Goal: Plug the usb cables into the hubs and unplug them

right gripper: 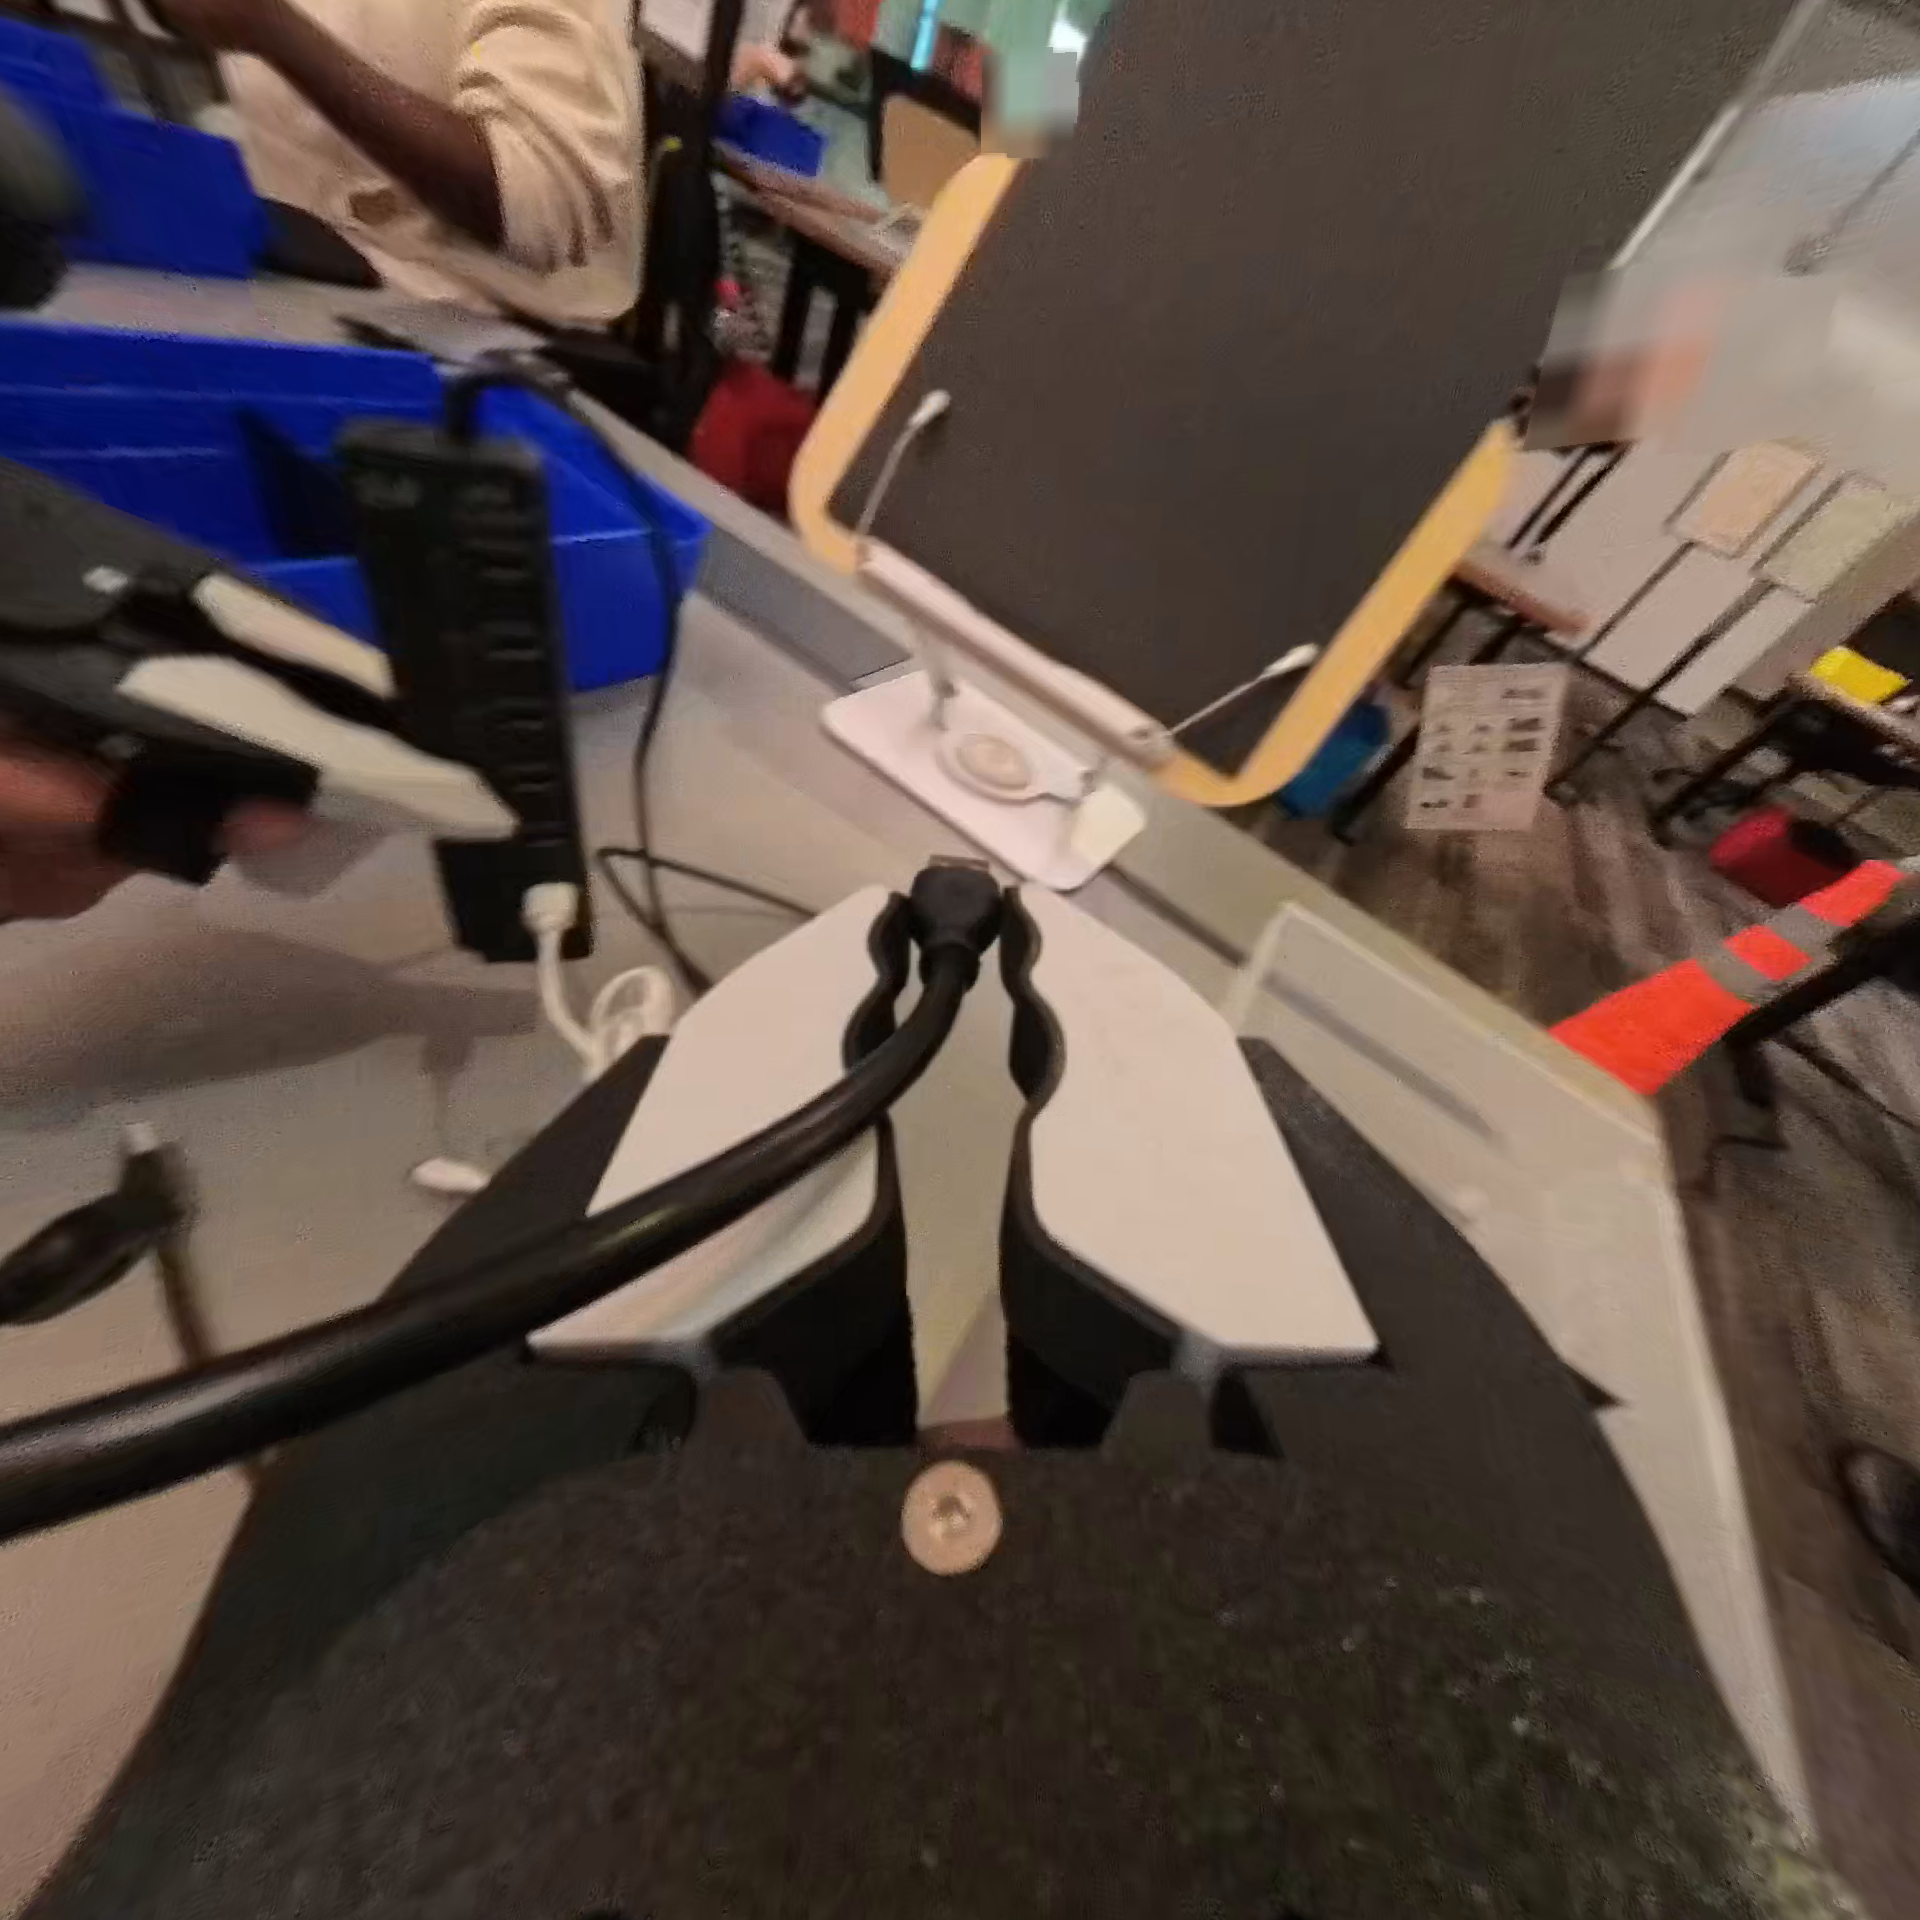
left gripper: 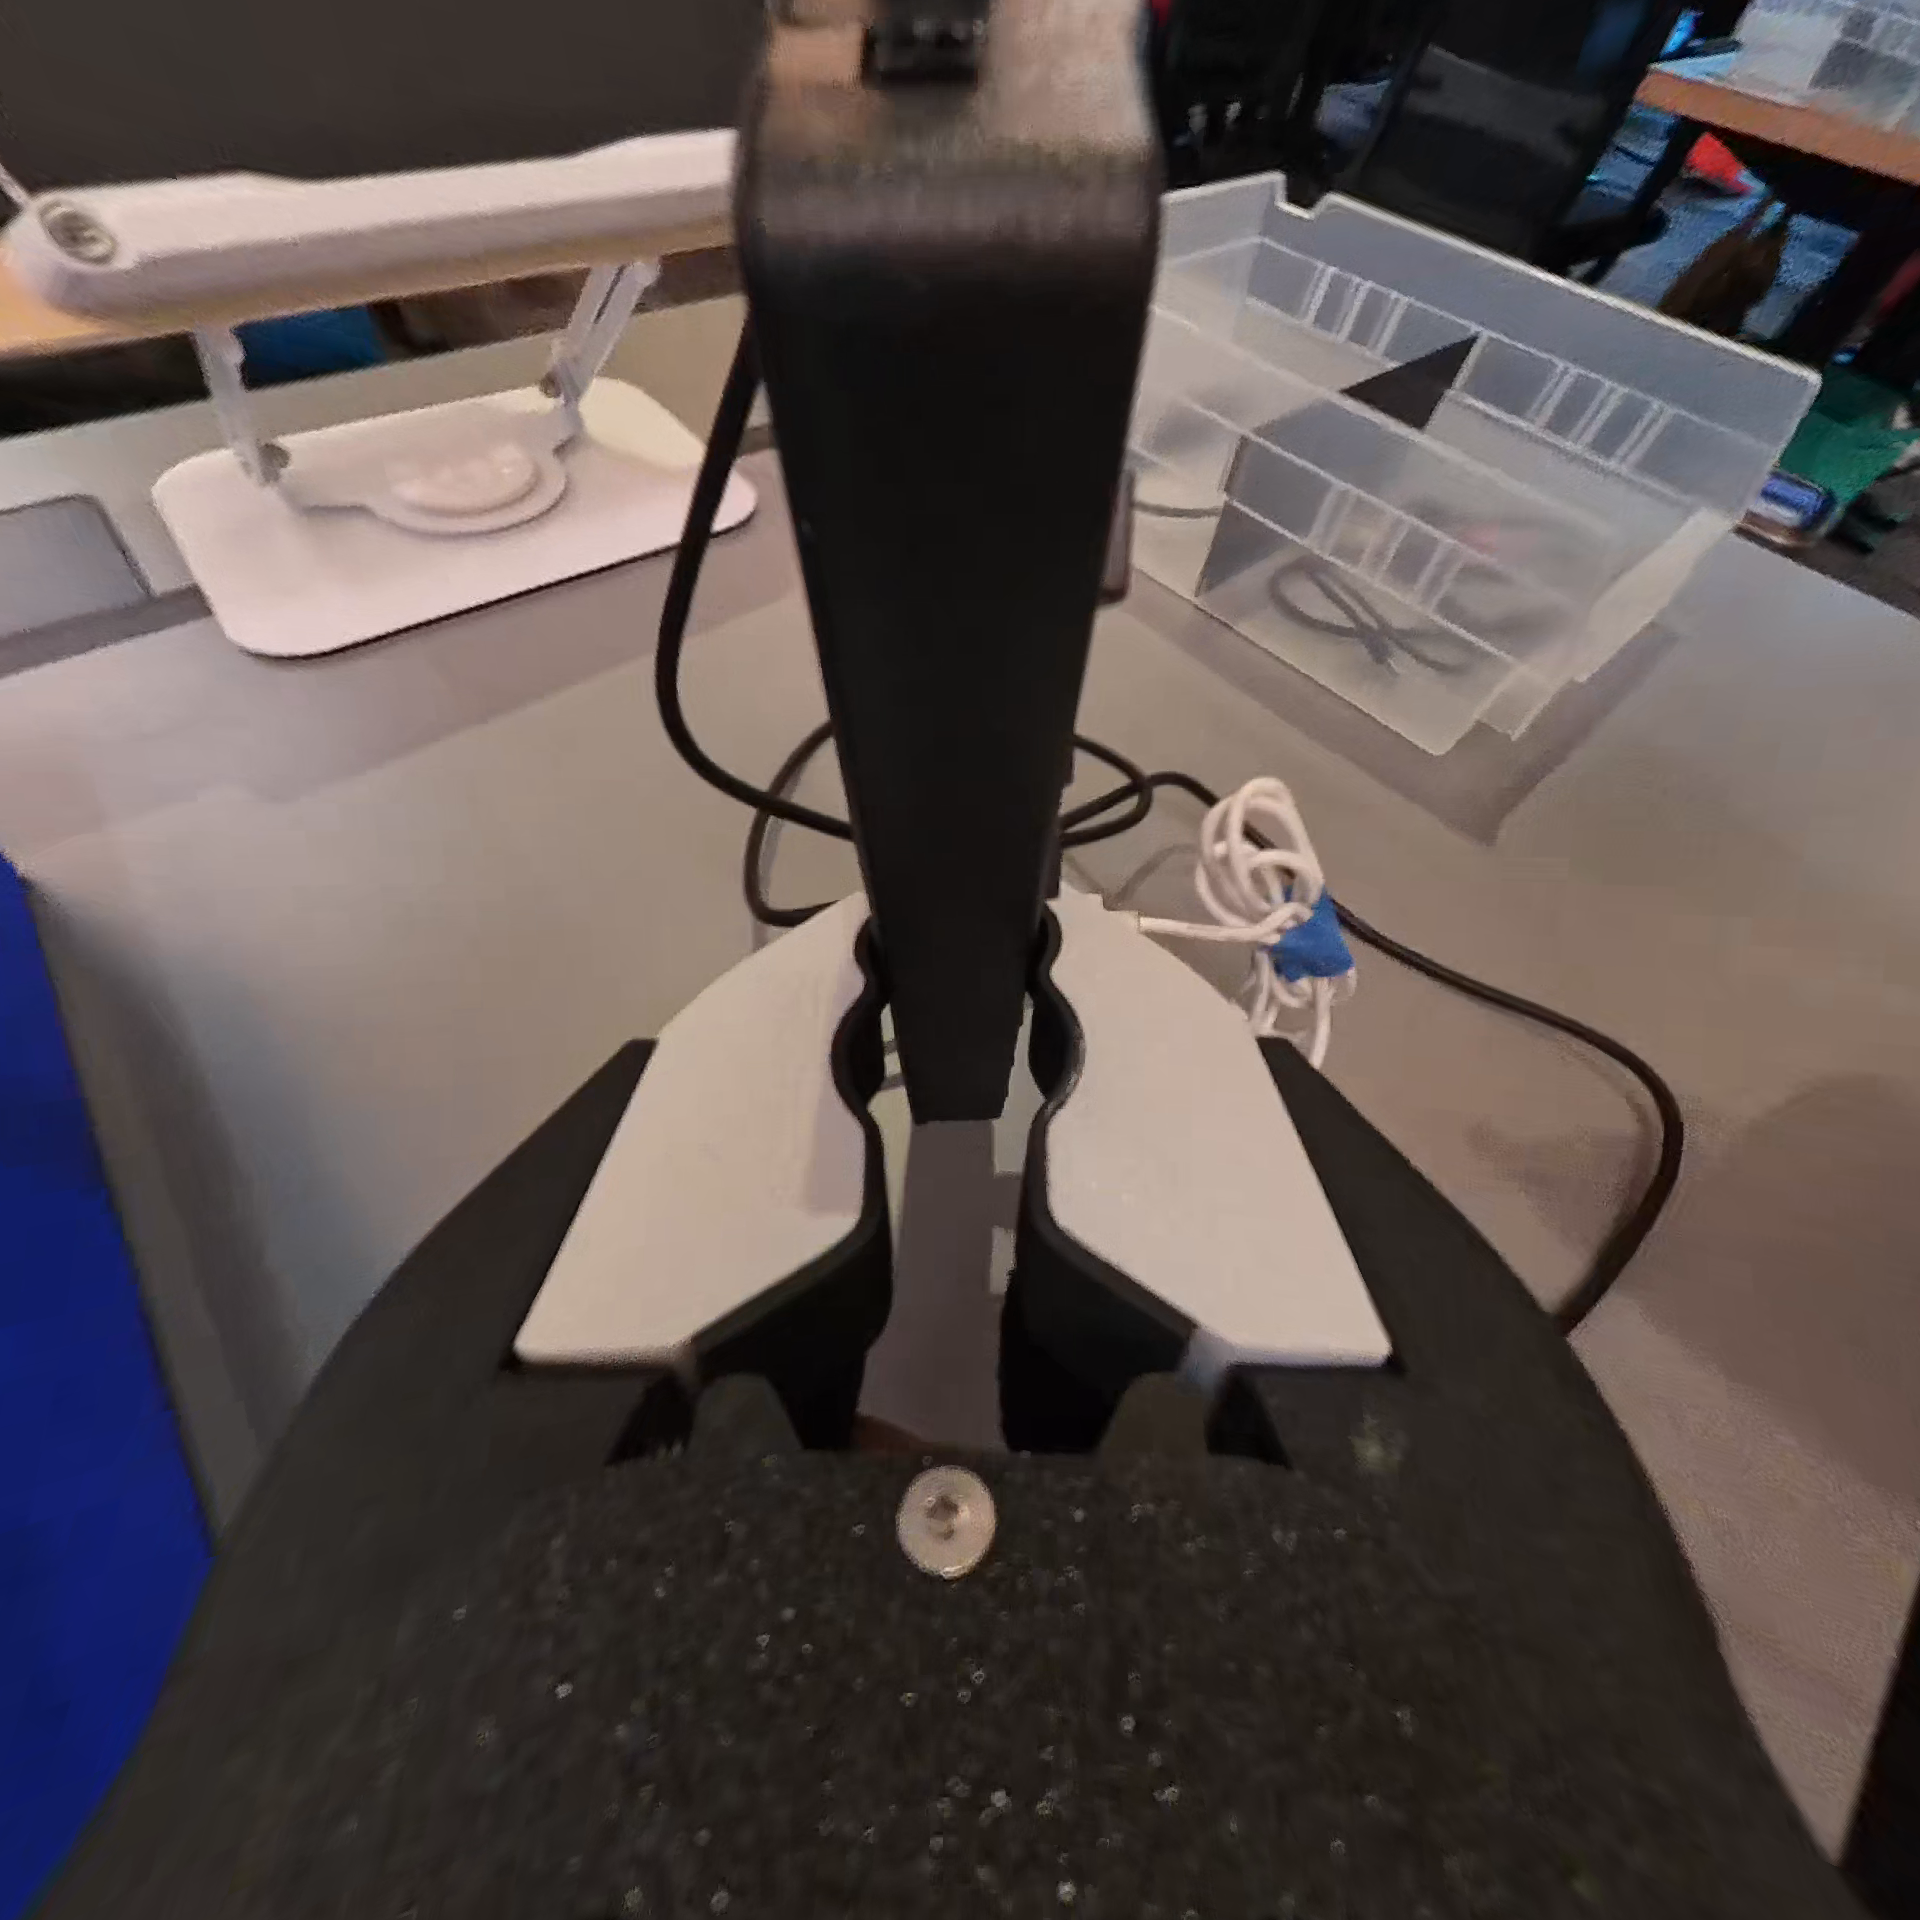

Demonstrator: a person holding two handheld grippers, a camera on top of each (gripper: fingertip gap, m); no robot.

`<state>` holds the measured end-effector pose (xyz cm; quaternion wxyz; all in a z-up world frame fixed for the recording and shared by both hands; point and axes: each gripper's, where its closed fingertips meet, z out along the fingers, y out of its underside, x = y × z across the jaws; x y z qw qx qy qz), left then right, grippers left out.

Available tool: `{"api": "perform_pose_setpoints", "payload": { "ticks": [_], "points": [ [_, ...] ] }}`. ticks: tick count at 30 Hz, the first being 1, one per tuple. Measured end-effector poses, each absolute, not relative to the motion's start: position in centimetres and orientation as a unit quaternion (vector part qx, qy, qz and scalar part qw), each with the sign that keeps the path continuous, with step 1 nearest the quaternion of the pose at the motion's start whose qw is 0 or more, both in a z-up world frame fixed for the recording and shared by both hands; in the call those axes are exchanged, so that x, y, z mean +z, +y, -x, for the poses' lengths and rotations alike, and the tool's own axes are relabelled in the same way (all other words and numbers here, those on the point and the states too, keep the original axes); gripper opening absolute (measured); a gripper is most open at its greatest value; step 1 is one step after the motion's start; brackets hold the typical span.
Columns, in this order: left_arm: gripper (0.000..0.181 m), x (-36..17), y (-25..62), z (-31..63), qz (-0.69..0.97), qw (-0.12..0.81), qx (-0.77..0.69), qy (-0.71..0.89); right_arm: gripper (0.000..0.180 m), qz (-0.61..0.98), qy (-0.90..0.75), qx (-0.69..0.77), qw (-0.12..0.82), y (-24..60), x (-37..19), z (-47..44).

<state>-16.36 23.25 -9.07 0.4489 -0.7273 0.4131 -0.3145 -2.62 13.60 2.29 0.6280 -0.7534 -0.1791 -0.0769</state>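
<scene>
My left gripper [left gripper: 954,987] is shut on a long black USB hub [left gripper: 945,468] and holds it upright above the table. The hub also shows in the right wrist view [right gripper: 473,665], held at the left by the left gripper [right gripper: 473,800], with a white plug [right gripper: 551,909] in its lower end. My right gripper [right gripper: 954,930] is shut on the black plug [right gripper: 951,904] of a thick black USB cable [right gripper: 520,1262] that runs off to the lower left. A bundled white cable [left gripper: 1262,904] with blue tape lies on the table.
A white stand [left gripper: 436,499] holding a dark panel stands behind; it shows in the right wrist view [right gripper: 997,769]. A translucent plastic organiser [left gripper: 1455,468] lies at the right. Blue bins [right gripper: 312,447] and a seated person are at the left. Black cables [left gripper: 1558,1039] loop over the grey table [left gripper: 364,935].
</scene>
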Motion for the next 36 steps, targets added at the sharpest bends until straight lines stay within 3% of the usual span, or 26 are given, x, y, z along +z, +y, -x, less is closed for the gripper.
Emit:
{"api": "perform_pose_setpoints", "payload": {
  "ticks": [5, 11, 20, 28, 31, 33, 36],
  "points": [
    [0.023, -9.7, 23.5, 16.7, 0.728, 0.442, -0.328, 0.408, 0.016, 0.805, -0.124, -0.224, 0.536, 12.8, 7.9, -11.7],
    [0.023, -10.1, 23.3, 16.6, 0.736, 0.418, -0.36, 0.392, 0.017, 0.85, -0.19, -0.425, 0.246, 13.6, 2.6, -24.5],
    [0.023, -10.4, 22.7, 16.3, 0.737, 0.406, -0.363, 0.402, 0.016, 0.837, -0.379, -0.394, -0.042, 13.4, -5.8, -25.2],
    [0.023, -10.4, 22.7, 16.5, 0.736, 0.403, -0.366, 0.403, 0.017, 0.876, -0.424, -0.204, -0.109, 14.8, -17.3, -22.0],
    [0.023, -10.5, 22.6, 16.4, 0.735, 0.4, -0.368, 0.406, 0.018, 0.903, -0.391, -0.161, -0.076, 16.2, -18.6, -21.2],
    [0.023, -10.6, 22.6, 16.3, 0.735, 0.397, -0.372, 0.405, 0.037, 0.92, -0.362, -0.131, -0.074, 16.4, -19.0, -20.8],
    [0.023, -10.7, 22.6, 16.3, 0.734, 0.395, -0.375, 0.406, 0.046, 0.932, -0.339, -0.11, -0.067, 16.2, -18.0, -20.8]
  ]
}}
